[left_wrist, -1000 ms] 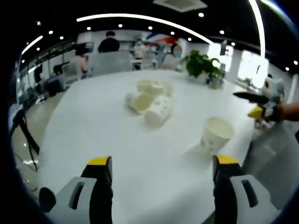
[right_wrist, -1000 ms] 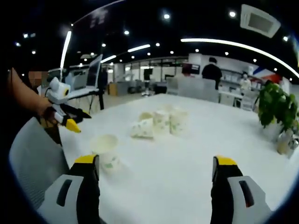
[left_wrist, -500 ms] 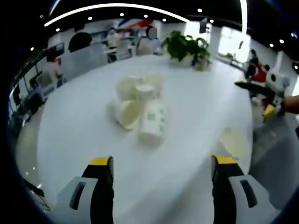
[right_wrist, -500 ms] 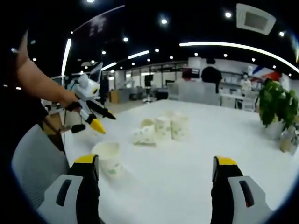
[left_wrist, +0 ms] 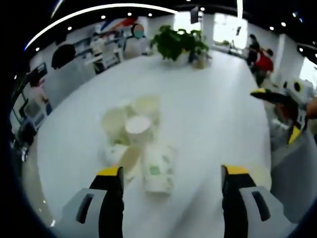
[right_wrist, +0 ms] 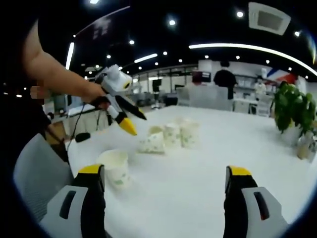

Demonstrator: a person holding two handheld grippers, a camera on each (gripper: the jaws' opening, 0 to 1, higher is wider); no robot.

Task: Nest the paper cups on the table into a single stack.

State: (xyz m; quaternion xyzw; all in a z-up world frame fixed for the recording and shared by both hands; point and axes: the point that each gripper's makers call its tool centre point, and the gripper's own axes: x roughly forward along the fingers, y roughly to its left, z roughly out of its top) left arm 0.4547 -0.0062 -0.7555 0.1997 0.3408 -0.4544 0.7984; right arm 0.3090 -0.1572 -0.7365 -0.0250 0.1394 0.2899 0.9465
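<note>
Hovering my left gripper (left_wrist: 171, 173), jaws apart and empty, above the cluster of paper cups (left_wrist: 133, 131) mid-table (left_wrist: 213, 114). Nearest, a toppled printed cup (left_wrist: 157, 168) lies between the jaws, long axis running away from me. My right gripper (right_wrist: 166, 173), also parted and empty, has the lone upright cup (right_wrist: 115, 167) beside its left jaw, near the table's edge.
</note>
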